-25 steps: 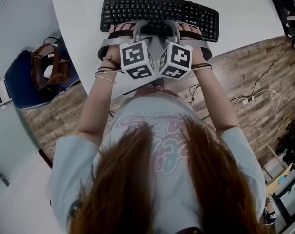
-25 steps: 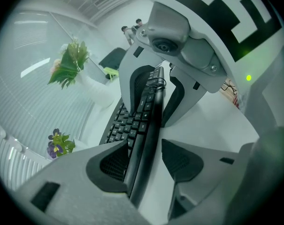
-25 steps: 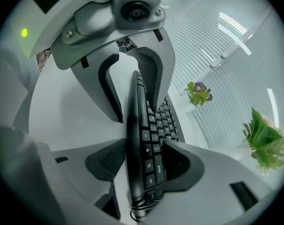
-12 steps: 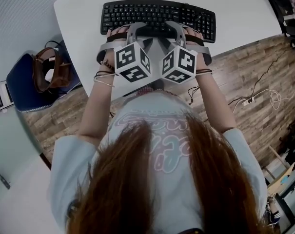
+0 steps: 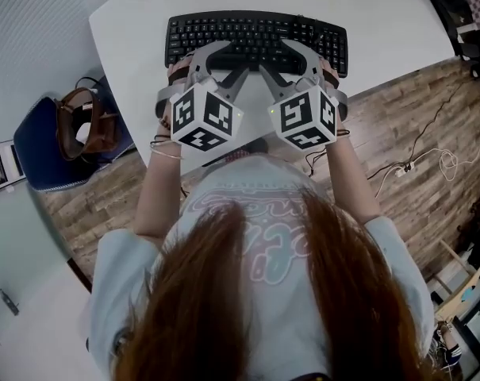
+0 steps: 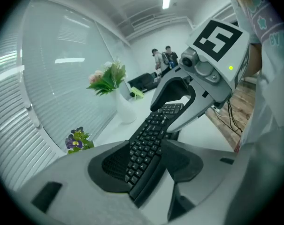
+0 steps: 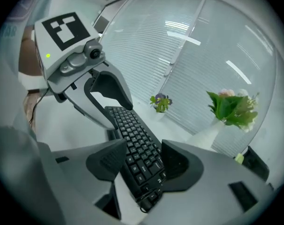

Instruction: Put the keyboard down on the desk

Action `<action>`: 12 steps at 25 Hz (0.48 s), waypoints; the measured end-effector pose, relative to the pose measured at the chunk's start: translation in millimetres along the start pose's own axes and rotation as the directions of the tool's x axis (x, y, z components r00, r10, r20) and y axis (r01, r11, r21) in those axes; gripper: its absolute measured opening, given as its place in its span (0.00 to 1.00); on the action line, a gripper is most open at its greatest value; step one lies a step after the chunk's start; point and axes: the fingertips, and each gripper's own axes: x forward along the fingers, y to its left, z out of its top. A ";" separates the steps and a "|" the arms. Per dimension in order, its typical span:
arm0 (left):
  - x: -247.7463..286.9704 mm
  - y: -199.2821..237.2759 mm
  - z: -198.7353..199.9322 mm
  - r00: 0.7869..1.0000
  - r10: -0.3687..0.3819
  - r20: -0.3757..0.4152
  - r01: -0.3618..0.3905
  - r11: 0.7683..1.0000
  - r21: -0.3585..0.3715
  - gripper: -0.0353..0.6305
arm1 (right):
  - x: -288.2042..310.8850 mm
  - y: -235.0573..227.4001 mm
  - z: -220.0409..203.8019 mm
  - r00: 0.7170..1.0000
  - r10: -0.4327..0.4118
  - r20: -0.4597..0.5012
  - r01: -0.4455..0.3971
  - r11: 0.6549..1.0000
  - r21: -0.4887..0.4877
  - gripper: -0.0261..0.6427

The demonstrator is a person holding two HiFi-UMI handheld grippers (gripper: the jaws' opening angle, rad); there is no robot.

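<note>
A long black many-keyed plastic keyboard is clamped by the left hand-held gripper and the right hand-held gripper.

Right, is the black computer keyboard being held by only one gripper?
No, the left gripper and the right gripper each have the black computer keyboard clamped between their jaws.

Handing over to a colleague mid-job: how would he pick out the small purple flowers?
Start at the white desk along the window blinds. Beyond the keyboard, against the blinds, sits a low clump of purple flowers; unlike the tall white vase of pink blooms, it is small and dark.
</note>
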 end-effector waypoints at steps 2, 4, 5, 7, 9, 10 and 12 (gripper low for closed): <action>-9.1 7.1 12.7 0.997 0.027 0.068 -0.024 0.999 -0.048 0.35 | -9.0 -8.2 8.7 0.999 -0.022 0.043 0.020 0.999 0.049 0.39; -17.9 12.6 24.4 0.991 0.053 0.125 -0.043 0.996 -0.083 0.35 | -17.7 -14.6 17.1 0.995 -0.039 0.088 0.030 0.995 0.100 0.38; -21.2 14.2 28.5 0.988 0.059 0.144 -0.045 0.994 -0.096 0.35 | -21.3 -16.8 21.0 0.993 -0.044 0.110 0.030 0.991 0.128 0.38; -25.9 16.4 34.3 0.983 0.062 0.171 -0.041 0.992 -0.122 0.35 | -26.2 -19.0 28.0 0.988 -0.049 0.149 0.022 0.984 0.177 0.36; -30.3 17.5 38.6 0.979 0.063 0.194 -0.034 0.988 -0.148 0.35 | -30.8 -19.5 33.0 0.983 -0.052 0.175 0.015 0.978 0.209 0.36; -32.6 18.2 40.8 0.977 0.064 0.204 -0.032 0.987 -0.159 0.35 | -33.3 -20.3 35.2 0.981 -0.054 0.184 0.013 0.975 0.220 0.36; -37.6 21.2 45.8 0.972 0.069 0.226 -0.028 0.983 -0.179 0.35 | -37.9 -23.5 40.7 0.977 -0.060 0.205 0.009 0.970 0.242 0.35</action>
